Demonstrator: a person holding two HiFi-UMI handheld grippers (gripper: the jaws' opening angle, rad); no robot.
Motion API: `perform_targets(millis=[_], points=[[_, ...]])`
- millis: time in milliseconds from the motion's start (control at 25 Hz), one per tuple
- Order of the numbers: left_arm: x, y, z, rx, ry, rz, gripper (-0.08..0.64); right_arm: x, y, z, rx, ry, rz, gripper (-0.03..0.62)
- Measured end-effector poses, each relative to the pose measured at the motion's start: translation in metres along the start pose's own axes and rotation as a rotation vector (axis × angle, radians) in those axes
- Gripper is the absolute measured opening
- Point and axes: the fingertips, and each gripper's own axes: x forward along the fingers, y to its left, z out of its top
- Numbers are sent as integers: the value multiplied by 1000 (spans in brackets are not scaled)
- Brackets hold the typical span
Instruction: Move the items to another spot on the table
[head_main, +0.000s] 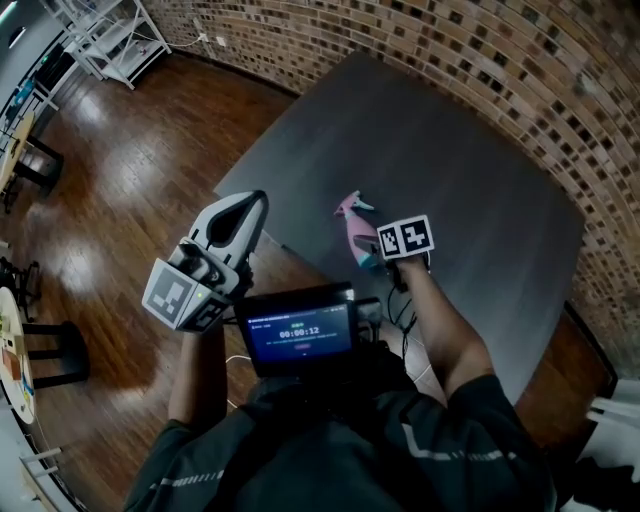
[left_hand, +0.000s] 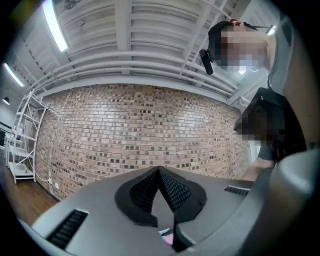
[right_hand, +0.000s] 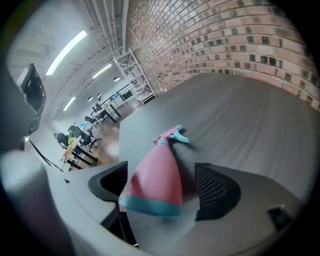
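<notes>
A pink spray bottle (head_main: 352, 226) with a teal trigger and a teal band lies on its side on the grey table (head_main: 450, 150), near the front left edge. My right gripper (head_main: 375, 255) is open, its jaws on either side of the bottle's (right_hand: 155, 175) base. A gap shows on the right side in the right gripper view, where the gripper (right_hand: 161, 176) faces along the bottle. My left gripper (head_main: 255, 203) hangs over the floor left of the table, shut and holding nothing. In its own view the left gripper's (left_hand: 159, 171) tips meet.
A curved brick wall (head_main: 480, 60) runs behind the table. Wooden floor (head_main: 130, 170) lies left of the table edge, with a white shelf rack (head_main: 110, 40) far off. A small screen (head_main: 300, 335) sits at the person's chest.
</notes>
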Motion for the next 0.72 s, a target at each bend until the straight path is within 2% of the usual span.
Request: perform_targets(millis=[200, 320, 400, 520, 560, 600, 720], points=[[1, -40, 3, -3, -4, -11, -8, -68, 4, -9, 24, -151, 77, 430], [2, -72, 6, 10, -19, -7, -8, -119, 9, -19, 26, -271, 116, 366], [1, -102, 6, 15, -23, -19, -8, -153, 14, -32, 8, -347, 130, 300], [1, -132, 5, 10, -5, -33, -8, -195, 28, -40, -71, -414, 127, 275], [1, -138, 5, -1, 8, -38, -8, -206, 34, -40, -89, -434, 133, 206], [0, -144, 5, -6, 15, -39, -8, -216, 39, -42, -104, -453, 141, 181], [-3, -171, 10, 20, -1, -5, -8, -246, 50, -60, -150, -499, 162, 179]])
